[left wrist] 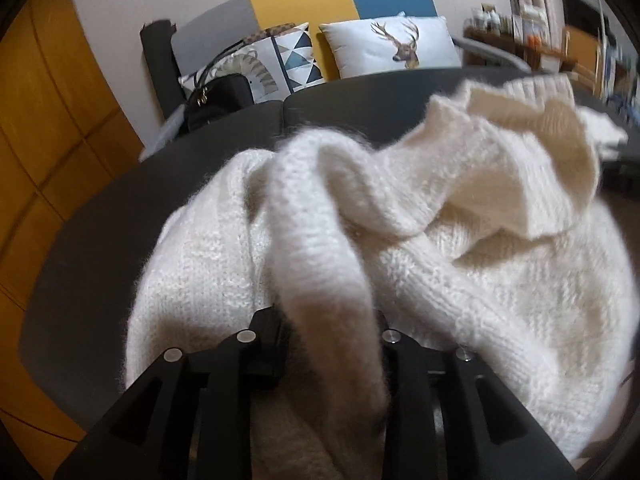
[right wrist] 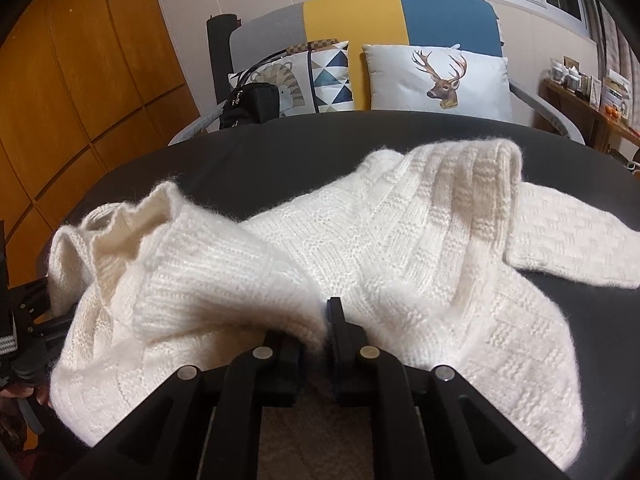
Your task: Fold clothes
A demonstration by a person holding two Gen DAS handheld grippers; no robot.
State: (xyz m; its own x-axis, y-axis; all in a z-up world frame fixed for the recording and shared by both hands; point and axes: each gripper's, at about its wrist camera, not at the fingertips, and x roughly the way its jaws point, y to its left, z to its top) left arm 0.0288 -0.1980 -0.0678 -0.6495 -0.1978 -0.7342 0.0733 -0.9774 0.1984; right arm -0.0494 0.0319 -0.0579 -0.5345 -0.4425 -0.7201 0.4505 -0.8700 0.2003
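A fluffy white knitted sweater (left wrist: 440,260) lies crumpled on a dark round table (left wrist: 100,220). A thick fold of it runs up between the fingers of my left gripper (left wrist: 330,320) and fills the gap, so the jaws are shut on it. In the right wrist view the sweater (right wrist: 400,220) spreads across the table (right wrist: 280,148), one sleeve lying flat at the right. My right gripper (right wrist: 316,328) pinches a bunched fold at the near edge; its left finger is partly buried in knit. The left gripper (right wrist: 24,312) shows at the left edge, under the raised ribbed hem.
Behind the table stands a grey, yellow and blue sofa with a deer cushion (right wrist: 440,80), a patterned cushion and a black bag (right wrist: 248,104). Wooden cabinet doors (left wrist: 48,120) fill the left. A cluttered shelf (right wrist: 580,88) stands at the right.
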